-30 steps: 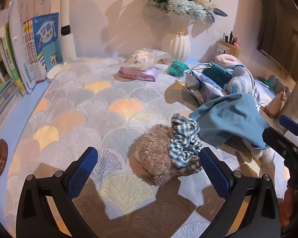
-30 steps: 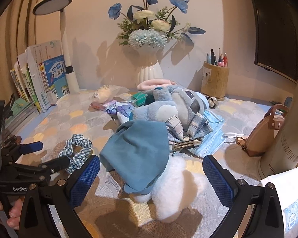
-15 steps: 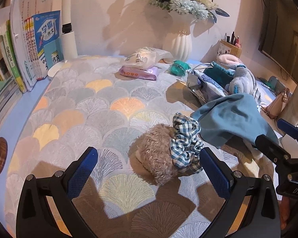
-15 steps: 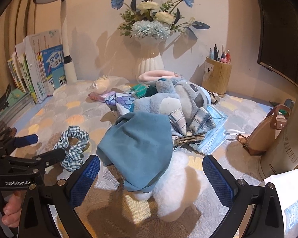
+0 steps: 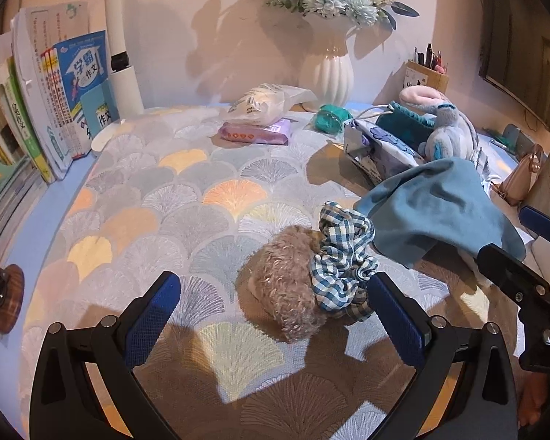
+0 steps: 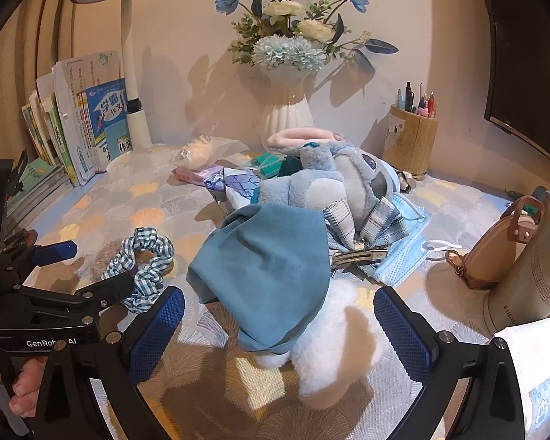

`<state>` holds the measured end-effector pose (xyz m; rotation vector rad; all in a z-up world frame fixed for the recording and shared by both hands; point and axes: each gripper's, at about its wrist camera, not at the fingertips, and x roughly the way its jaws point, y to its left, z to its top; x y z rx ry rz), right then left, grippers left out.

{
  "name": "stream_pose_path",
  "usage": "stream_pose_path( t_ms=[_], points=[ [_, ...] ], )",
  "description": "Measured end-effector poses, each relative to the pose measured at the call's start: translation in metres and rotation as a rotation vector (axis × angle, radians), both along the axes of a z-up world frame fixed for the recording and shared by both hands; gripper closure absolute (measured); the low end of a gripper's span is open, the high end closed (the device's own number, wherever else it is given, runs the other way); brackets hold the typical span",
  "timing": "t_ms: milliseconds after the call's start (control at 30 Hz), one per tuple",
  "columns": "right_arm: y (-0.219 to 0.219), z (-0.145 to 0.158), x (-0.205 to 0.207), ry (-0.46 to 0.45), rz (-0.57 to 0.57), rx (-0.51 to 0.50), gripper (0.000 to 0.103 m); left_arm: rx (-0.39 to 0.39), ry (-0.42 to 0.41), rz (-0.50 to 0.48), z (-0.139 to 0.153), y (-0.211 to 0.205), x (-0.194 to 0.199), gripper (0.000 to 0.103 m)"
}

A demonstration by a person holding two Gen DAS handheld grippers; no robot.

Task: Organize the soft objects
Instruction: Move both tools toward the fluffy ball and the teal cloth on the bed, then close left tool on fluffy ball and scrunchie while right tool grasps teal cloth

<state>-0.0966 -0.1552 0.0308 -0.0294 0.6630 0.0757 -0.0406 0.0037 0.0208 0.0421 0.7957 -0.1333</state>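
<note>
Patterned surface [image 5: 201, 198] carries everything. Blue cloth [image 6: 271, 267] drapes over the white fluffy plush [image 6: 333, 348], right tool [image 6: 278, 330] spread wide around them. Left tool [image 5: 271, 315] gapes too, empty, framing the brown fuzzy pouf [image 5: 286, 293] and checked scrunchie [image 5: 343, 260] on it.

Right hand-held gripper [image 6: 278, 324] has eased forward — blue cloth [image 6: 271, 267] nearer
</note>
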Motion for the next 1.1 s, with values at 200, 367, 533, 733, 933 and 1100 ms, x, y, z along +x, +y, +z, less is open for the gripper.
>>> stream_pose_path(
  t_ms=[200,367,533,733,933,1100],
  points=[
    [-0.002,0.000,0.000,-0.002,-0.009,0.006,0.000,-0.004,0.002,-0.002,0.000,0.000,0.001,0.001],
    [-0.004,0.001,0.002,0.005,-0.021,0.008,0.000,-0.010,0.004,0.007,0.000,0.001,0.001,0.001],
    [-0.003,0.001,0.002,0.008,0.002,0.010,0.007,-0.013,0.004,0.023,0.001,0.002,-0.001,0.002],
    [0.014,0.000,0.022,0.137,0.025,-0.014,0.026,-0.185,0.085,-0.016,0.016,0.008,0.000,0.003],
    [0.030,-0.007,0.034,0.148,0.005,-0.134,0.041,-0.192,0.142,-0.006,0.000,0.002,0.018,0.006],
    [0.026,-0.010,0.036,0.132,-0.007,-0.169,0.082,-0.159,0.142,-0.024,-0.009,-0.007,0.024,0.052]
  ],
)
